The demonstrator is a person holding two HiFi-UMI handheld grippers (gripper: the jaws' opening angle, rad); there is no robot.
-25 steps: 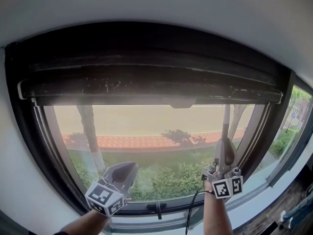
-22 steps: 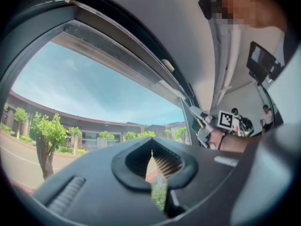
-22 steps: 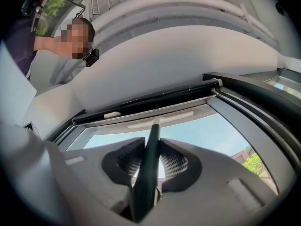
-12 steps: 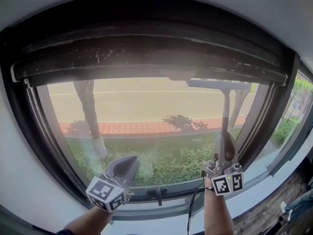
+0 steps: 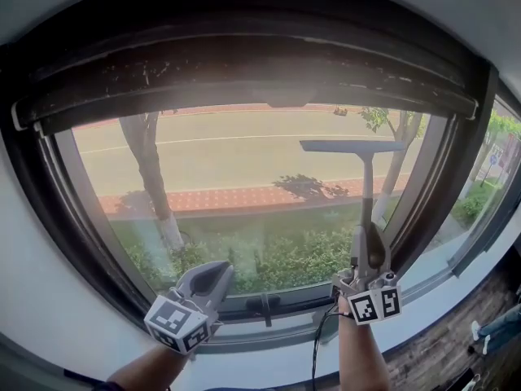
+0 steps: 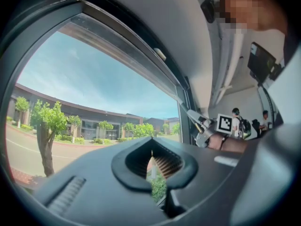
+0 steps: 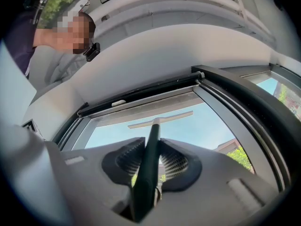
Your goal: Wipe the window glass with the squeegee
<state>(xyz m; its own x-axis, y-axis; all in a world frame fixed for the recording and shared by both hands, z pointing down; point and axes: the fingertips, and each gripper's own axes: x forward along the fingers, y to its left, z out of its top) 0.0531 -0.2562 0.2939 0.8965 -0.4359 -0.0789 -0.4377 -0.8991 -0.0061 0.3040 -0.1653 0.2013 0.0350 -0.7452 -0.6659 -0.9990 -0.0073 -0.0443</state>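
The squeegee stands upright against the window glass, its grey blade lying level a little below the top frame on the right half. My right gripper is shut on the dark handle; the blade shows ahead of the jaws in the right gripper view. My left gripper hangs low at the left near the sill, shut with nothing in it, and in its own view the left gripper points along the glass.
A dark window frame rings the pane, with a dark latch handle on the bottom rail between the grippers. A second window adjoins at the right. A cable hangs from the right gripper. People stand far behind.
The squeegee blade has come down from the top edge of the glass, drawn lower by my right gripper. My left gripper has hardly moved.
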